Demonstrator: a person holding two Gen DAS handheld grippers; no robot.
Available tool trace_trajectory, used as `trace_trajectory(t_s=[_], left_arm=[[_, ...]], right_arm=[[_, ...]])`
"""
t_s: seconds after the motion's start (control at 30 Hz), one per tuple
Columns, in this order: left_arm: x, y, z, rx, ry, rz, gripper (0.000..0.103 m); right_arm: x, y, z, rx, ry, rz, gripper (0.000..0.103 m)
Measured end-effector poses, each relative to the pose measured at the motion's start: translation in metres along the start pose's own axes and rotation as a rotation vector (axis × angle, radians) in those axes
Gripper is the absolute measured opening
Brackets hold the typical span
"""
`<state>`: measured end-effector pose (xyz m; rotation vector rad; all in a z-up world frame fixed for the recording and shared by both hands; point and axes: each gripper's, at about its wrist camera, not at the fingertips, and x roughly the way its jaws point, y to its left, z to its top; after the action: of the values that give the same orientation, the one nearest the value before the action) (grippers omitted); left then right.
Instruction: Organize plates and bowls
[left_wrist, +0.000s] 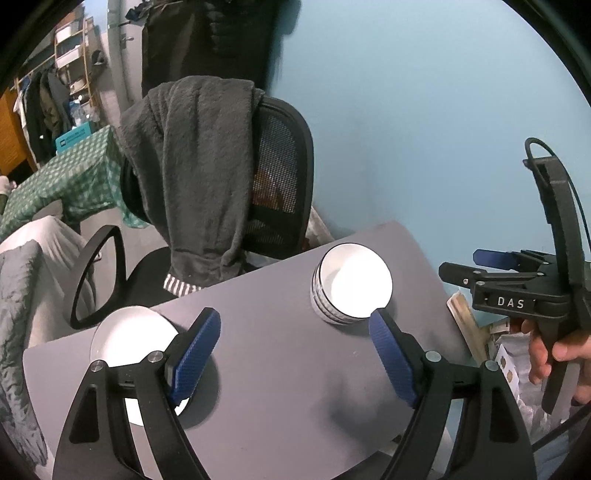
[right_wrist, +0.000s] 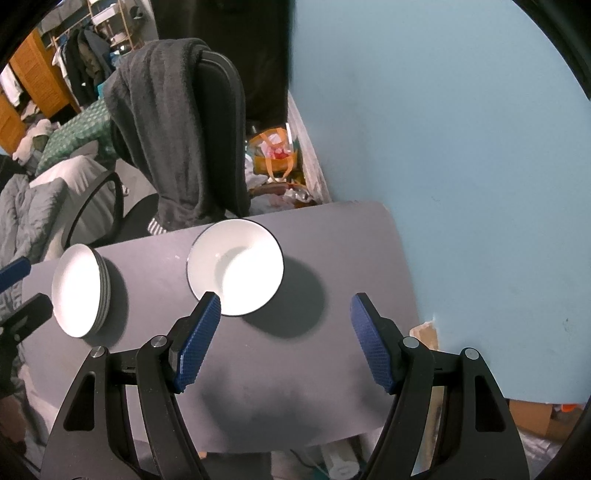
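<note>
- The left gripper (left_wrist: 295, 328), black-framed with blue ribbed pads, points steeply down, jaws spread wide with nothing between them.
- The right gripper (right_wrist: 286, 314), of the same build, also tilts steeply down, jaws apart and empty.
- A bare hand (left_wrist: 554, 350) grips the right gripper's handle.

Plate stack (right_wrist: 79, 291) left of bowls (right_wrist: 236, 266) on table (right_wrist: 332, 362).

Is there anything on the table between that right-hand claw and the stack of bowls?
Nothing visible. The right gripper hangs open above bare grey table, and the stack of bowls sits just beyond its fingertips with no object in between.
</note>
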<state>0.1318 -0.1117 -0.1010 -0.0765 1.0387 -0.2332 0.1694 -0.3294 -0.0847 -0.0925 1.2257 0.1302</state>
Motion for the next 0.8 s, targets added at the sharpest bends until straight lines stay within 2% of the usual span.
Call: trace_trajectory(t_s=[0.1, 0.27, 0.4, 0.57, 0.8], left_arm=[[0.007, -0.009, 0.002, 0.041, 0.008, 0.005, 0.084], [0.031, -0.018, 0.010, 0.024, 0.055, -0.057, 0.084], [0.059, -0.027, 0.017, 0.050, 0.095, -0.023, 0.084], [0.098, -0.030, 0.023, 0.036, 0.155, -0.032, 0.084], [0.156, -0.029, 0.018, 0.004, 0.262, -0.034, 0.084]], right_arm=[[0.005, -0.003, -0.002, -0.004, -0.007, -0.004, 0.072], [0.030, -0.012, -0.002, 0.001, 0.034, 0.016, 0.072], [0.058, -0.019, 0.002, 0.001, 0.085, 0.086, 0.072], [0.087, -0.017, 0.011, -0.075, 0.083, 0.123, 0.072], [0.142, -0.014, 0.024, -0.137, 0.229, 0.195, 0.072]])
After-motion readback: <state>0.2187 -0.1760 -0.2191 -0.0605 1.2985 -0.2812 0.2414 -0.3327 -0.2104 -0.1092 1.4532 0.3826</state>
